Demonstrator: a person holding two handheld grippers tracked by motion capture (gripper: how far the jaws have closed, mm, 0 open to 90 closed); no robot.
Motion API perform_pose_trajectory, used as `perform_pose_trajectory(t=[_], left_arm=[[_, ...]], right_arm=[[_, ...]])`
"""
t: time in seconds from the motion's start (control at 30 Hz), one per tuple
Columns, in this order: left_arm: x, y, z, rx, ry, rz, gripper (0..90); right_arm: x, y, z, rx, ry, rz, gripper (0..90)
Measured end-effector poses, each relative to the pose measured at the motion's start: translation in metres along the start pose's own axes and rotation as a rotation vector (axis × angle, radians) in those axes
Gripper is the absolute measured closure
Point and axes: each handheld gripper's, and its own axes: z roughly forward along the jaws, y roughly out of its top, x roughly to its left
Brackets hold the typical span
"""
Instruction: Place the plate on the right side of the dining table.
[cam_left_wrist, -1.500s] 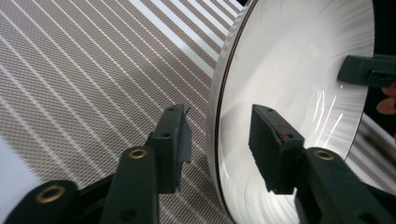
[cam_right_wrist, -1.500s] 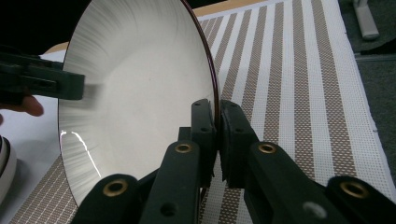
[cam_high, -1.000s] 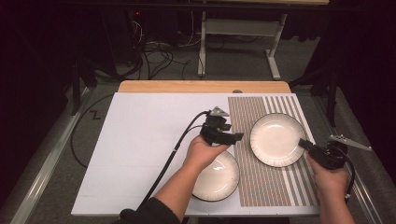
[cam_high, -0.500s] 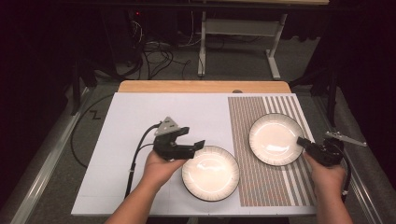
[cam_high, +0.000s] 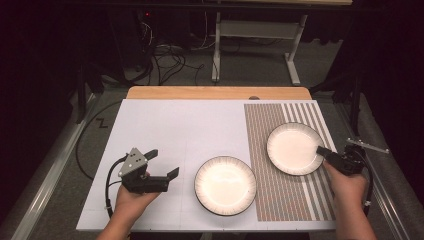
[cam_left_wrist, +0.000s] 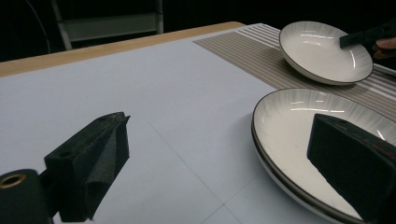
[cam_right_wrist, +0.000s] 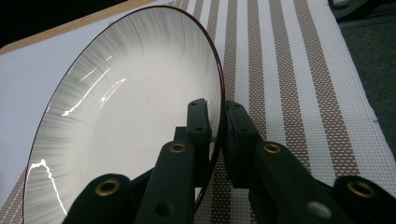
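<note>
My left gripper (cam_high: 164, 165) hangs over the white surface (cam_high: 165, 125), just left of the near plate (cam_high: 225, 185); its jaws have just been opening, with nothing between them. My right gripper (cam_right_wrist: 215, 140) has its jaws clamped on the far plate's (cam_high: 294, 148) rim, on the striped mat (cam_high: 280, 200).
</note>
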Motion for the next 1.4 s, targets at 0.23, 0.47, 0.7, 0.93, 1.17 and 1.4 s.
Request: perform_pose_trajectory(t=[0.23,0.47,0.7,0.93,1.17,1.4], left_arm=[[0.012,-0.006,-0.006,-0.019,0.026,-0.035,2.7],[0.016,-0.01,-0.005,-0.002,0.044,-0.036,2.6],[0.015,-0.011,-0.003,0.002,0.052,-0.028,2.6],[0.016,-0.011,-0.005,-0.01,0.058,-0.03,2.7],[0.015,-0.011,-0.005,-0.015,0.056,-0.027,2.7],[0.014,-0.011,-0.005,-0.013,0.053,-0.026,2.7]], right_arm=[[-0.004,-0.001,0.007,0.03,-0.036,0.033,83.1],[-0.006,-0.003,0.011,0.035,-0.062,0.042,83.5],[-0.007,-0.004,0.012,0.035,-0.063,0.029,81.4],[-0.007,-0.001,0.002,0.008,-0.075,-0.01,67.4],[0.011,0.0,-0.012,-0.074,-0.012,-0.131,53.0],[0.046,-0.004,-0.021,-0.13,0.045,-0.26,40.0]])
